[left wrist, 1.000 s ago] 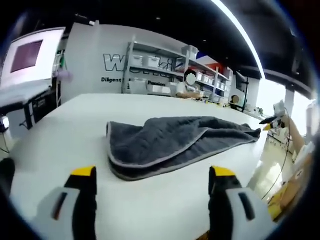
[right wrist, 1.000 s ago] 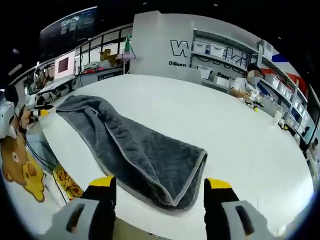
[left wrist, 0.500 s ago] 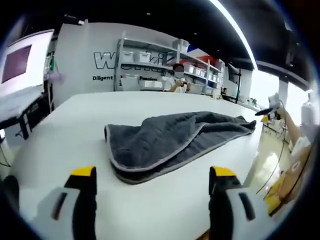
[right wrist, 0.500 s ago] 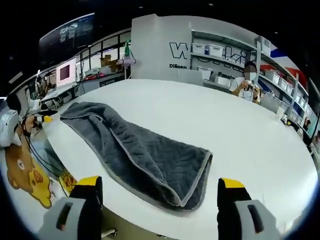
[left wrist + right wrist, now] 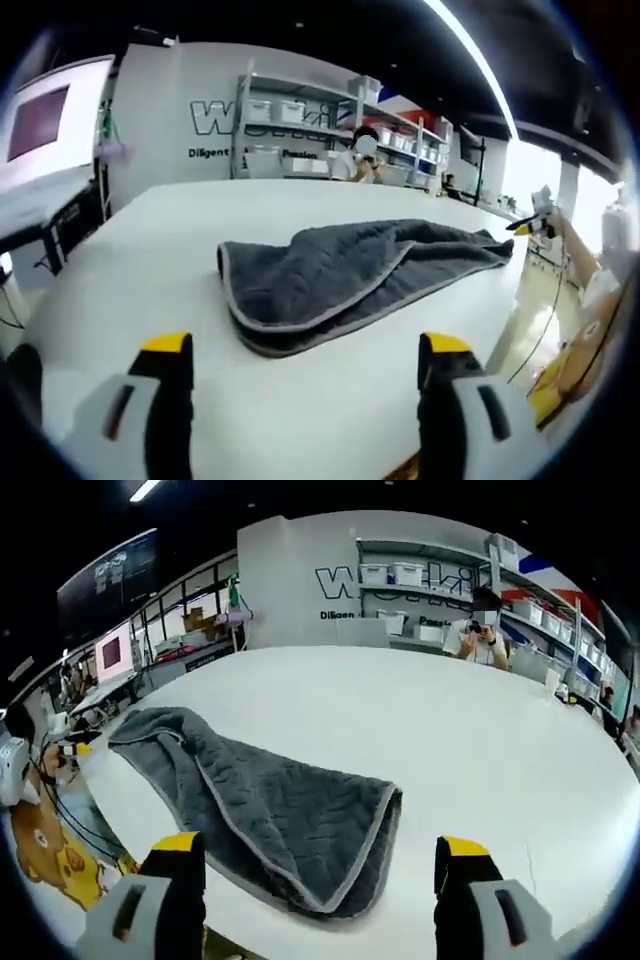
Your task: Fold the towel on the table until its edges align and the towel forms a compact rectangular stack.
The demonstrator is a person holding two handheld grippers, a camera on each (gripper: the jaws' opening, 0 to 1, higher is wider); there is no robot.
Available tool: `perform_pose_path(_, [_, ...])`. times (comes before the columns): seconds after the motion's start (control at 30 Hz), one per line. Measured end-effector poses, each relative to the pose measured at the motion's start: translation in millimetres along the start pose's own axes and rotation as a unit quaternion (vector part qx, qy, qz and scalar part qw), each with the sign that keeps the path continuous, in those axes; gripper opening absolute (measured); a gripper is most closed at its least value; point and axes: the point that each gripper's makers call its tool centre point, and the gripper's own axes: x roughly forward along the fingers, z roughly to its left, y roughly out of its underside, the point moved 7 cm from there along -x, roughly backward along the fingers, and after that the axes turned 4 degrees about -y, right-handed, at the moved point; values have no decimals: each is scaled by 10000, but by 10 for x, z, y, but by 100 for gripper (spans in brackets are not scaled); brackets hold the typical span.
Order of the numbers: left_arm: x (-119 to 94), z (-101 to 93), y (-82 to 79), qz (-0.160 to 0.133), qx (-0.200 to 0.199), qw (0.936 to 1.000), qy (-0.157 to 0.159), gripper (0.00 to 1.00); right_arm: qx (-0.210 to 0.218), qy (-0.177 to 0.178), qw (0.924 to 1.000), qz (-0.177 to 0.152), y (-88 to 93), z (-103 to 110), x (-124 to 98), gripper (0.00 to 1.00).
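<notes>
Two grippers, and I hold both back from the towel, touching nothing. Starting with the left gripper view: my left gripper has its yellow-tipped jaws spread wide, with bare desk between them. Just beyond lies the towel, dark grey with a lighter grey trim. It is loosely folded over itself into a long, rumpled band, the upper layer lying unevenly on the lower so the edges do not line up. Its near rounded end faces the left gripper, and the band runs away toward the desk's right edge, where its far end lies close to the rim. Past that edge, at the right of this view, I can see the right gripper's yellow tip, small and too far off to read.

In the right gripper view, my right gripper is likewise spread wide and holds nothing. The towel runs from the desk's left edge toward the near edge, its folded end lying between the jaws as seen from here but apart from them. The white desk stretches bare beyond it.

Behind the desk stands a wall with shelving, and a person is at the far side.
</notes>
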Motion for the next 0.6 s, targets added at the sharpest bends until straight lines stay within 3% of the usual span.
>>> perform_pose_path(0.2, [-41,-11,4,-8,20,10000,-26,98,-185,0,9998,-112,-160,-151,201,95])
perform_pose_path(0.3, [-51,-17,7,-18,9,10000,-31,98,-118,-73,9999,-100,-184,-214,320,81])
perform_pose_path(0.37, [-55,-20,15,-4,10,10000,-30,98,-53,-174,9998,73,-152,-233,415,69])
perform_pose_path(0.5, [-68,-27,31,33,28,10000,-28,98,-158,-105,9996,222,-117,-278,541,63])
perform_pose_path(0.6, [-82,-22,29,14,17,10000,-51,98,-211,-109,9990,374,-77,-290,621,53])
